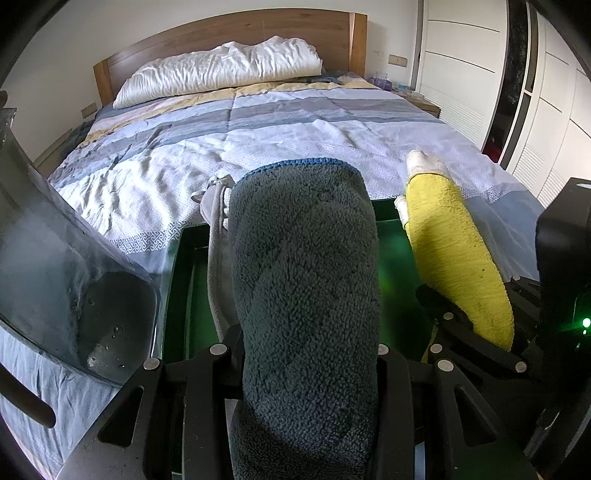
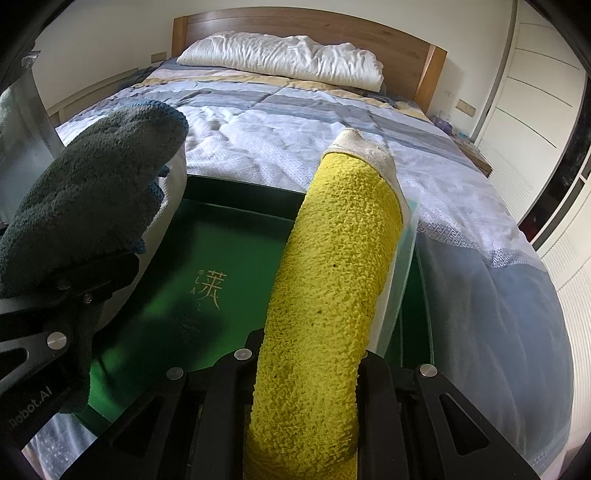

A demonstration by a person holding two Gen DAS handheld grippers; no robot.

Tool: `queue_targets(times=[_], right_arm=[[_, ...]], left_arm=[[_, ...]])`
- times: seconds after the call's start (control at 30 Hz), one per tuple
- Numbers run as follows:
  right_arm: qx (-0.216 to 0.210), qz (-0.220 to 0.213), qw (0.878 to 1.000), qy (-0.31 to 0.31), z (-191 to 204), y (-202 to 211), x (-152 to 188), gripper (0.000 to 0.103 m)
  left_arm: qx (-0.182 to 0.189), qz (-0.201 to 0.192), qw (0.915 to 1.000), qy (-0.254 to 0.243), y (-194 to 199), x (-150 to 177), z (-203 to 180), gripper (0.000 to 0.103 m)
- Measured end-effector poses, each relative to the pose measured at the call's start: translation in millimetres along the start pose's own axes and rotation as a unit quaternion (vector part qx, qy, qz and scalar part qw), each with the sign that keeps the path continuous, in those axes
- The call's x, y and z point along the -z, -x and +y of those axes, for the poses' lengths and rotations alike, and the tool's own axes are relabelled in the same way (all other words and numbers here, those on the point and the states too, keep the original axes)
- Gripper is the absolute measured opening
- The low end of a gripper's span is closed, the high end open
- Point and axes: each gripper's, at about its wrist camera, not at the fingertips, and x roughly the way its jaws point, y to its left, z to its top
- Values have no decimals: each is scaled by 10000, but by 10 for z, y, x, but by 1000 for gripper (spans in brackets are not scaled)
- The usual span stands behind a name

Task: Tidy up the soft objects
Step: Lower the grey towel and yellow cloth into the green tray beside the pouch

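My left gripper (image 1: pixel 306 354) is shut on a rolled dark grey-blue towel (image 1: pixel 306 277) and holds it over a green box (image 1: pixel 391 258) on the bed; the towel also shows at the left of the right wrist view (image 2: pixel 92 195). My right gripper (image 2: pixel 306 365) is shut on a rolled yellow towel (image 2: pixel 332 277) with a white edge, over the same green box (image 2: pixel 207 266). The yellow towel also shows at the right of the left wrist view (image 1: pixel 454 254). The fingertips of both grippers are hidden by the towels.
The box lies near the foot of a bed with a striped blue, grey and white quilt (image 1: pixel 258 125). A white pillow (image 1: pixel 221 70) leans on the wooden headboard (image 2: pixel 332 26). White wardrobe doors (image 1: pixel 461 55) stand to the right. A clear plastic lid (image 1: pixel 55 258) is at left.
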Motion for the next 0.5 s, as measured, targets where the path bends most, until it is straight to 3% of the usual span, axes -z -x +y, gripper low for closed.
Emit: queue_targets(times=[0.5], right_arm=[[-226,65,9997,-42,40,-93,-50,19]], left_arm=[[21,-25,10000,54,15,-7,53,32]])
